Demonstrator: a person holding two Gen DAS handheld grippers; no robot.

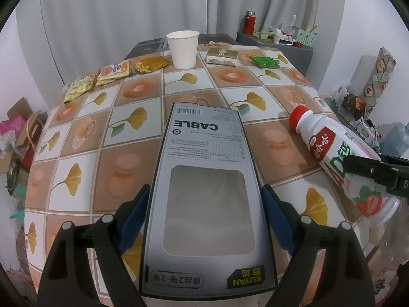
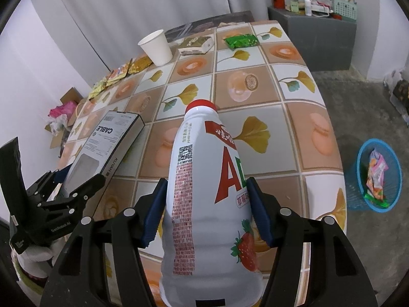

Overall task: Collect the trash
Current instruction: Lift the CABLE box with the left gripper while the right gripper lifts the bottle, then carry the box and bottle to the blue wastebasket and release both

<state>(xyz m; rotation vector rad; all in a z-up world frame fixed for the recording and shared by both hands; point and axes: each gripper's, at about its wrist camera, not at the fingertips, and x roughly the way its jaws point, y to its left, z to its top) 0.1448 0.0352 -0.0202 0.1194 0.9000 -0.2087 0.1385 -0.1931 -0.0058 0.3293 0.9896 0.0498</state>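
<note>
A grey box marked CABLE lies lengthwise on the tiled tablecloth. My left gripper is shut on its near end, blue pads pressed on both long sides. To the right, a white strawberry-drink bottle with a red cap lies near the table's right edge, cap pointing away. My right gripper is shut on the bottle around its body. In the right wrist view the left gripper and the box are at the left, a gloved hand behind them.
A white paper cup, several snack wrappers, a small carton and a green packet sit at the table's far end. A blue basket holding wrappers stands on the floor at the right. A grey cabinet stands beyond.
</note>
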